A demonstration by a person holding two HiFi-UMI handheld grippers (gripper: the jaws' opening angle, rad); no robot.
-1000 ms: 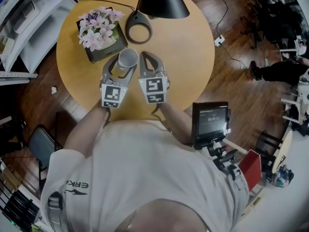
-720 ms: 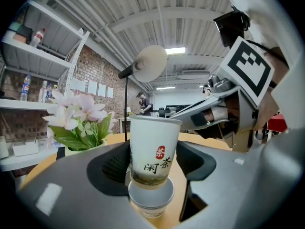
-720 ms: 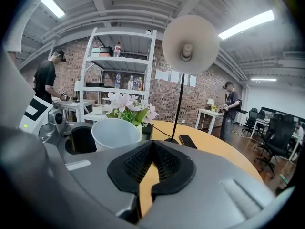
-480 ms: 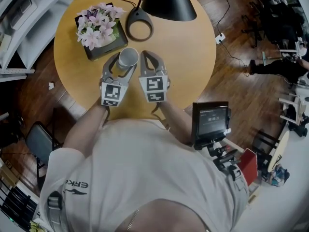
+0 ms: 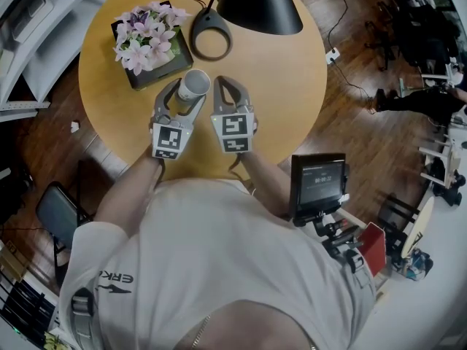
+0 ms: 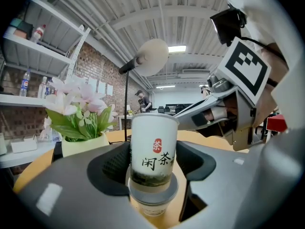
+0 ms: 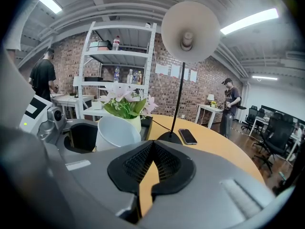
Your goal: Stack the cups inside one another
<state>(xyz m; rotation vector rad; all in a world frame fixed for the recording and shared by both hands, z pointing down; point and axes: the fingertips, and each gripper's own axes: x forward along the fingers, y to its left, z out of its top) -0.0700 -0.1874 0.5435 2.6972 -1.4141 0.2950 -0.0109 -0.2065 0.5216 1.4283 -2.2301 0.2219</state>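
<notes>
— While the left gripper (image 5: 184, 93) sits upper centre in the head view, what is it doing?
— Clamped on the printed cup (image 6: 153, 149), which is nested in 1 lower cup (image 6: 152, 206), over the round table (image 5: 284, 86).
— And the right gripper (image 7: 151, 147)?
— Jaws pressed together, nothing between them.

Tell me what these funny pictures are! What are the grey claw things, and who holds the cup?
A person holds a grey plastic gripper in each hand; there is no robot. One picture comes from a camera on the person's head, looking down. The other two come from cameras riding on the grippers. The left gripper squeezes a white paper cup with a red mark, and a second cup shows just under it. The right gripper is shut and empty. On the round yellow table stand pink flowers in a dark box and a black lamp.
</notes>
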